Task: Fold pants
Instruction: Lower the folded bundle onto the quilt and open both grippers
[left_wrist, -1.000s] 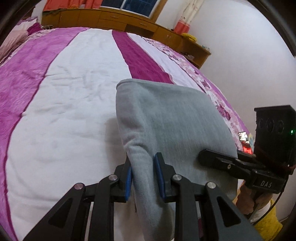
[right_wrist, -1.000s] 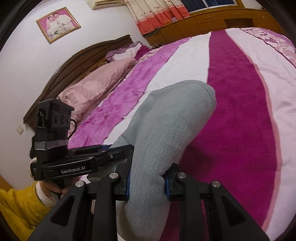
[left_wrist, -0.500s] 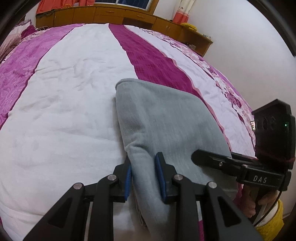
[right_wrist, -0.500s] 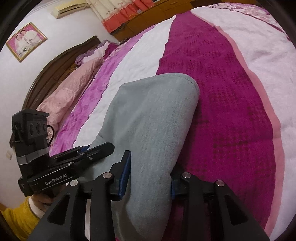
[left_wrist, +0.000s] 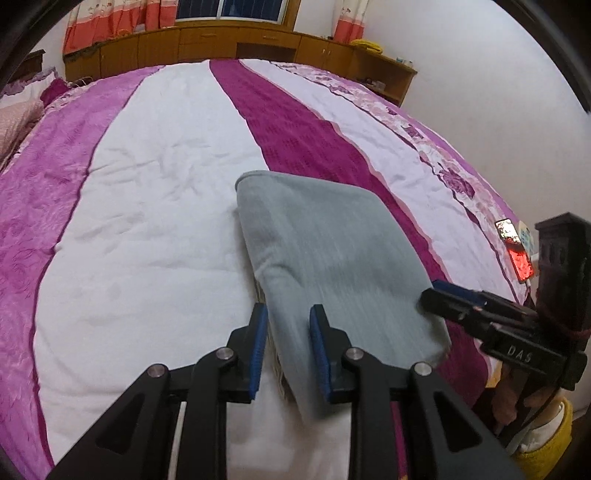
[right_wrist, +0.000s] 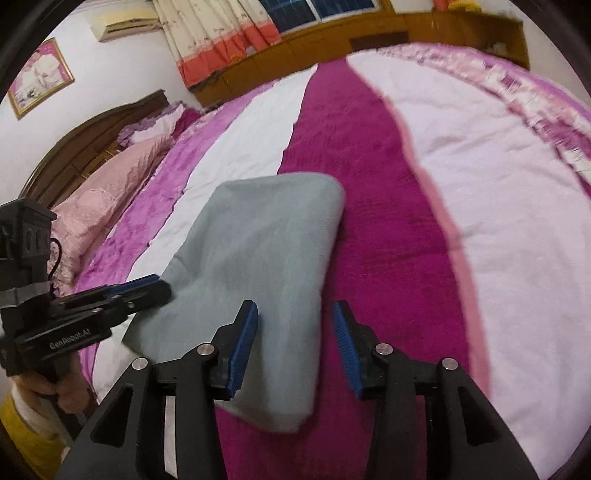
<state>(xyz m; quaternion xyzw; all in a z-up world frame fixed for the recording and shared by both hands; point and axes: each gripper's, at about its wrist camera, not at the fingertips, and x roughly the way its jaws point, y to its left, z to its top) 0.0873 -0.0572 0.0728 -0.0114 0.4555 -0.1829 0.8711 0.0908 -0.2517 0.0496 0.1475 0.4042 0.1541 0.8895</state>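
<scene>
The bed (left_wrist: 147, 236) carries the folded grey pants (left_wrist: 332, 266) near its front edge. The left gripper (left_wrist: 286, 350) and the right gripper (right_wrist: 295, 343) point level over the near edge, both with jaws apart, gripping nothing

bed (left_wrist: 147, 229) | quilt striped white, magenta, purple, floral border at one edge | folded grey pants (left_wrist: 332, 258) lying across white and magenta stripes | pink pillow (right_wrist: 107, 199) at headboard end | lit phone (left_wrist: 516, 254) near floral edge
</scene>
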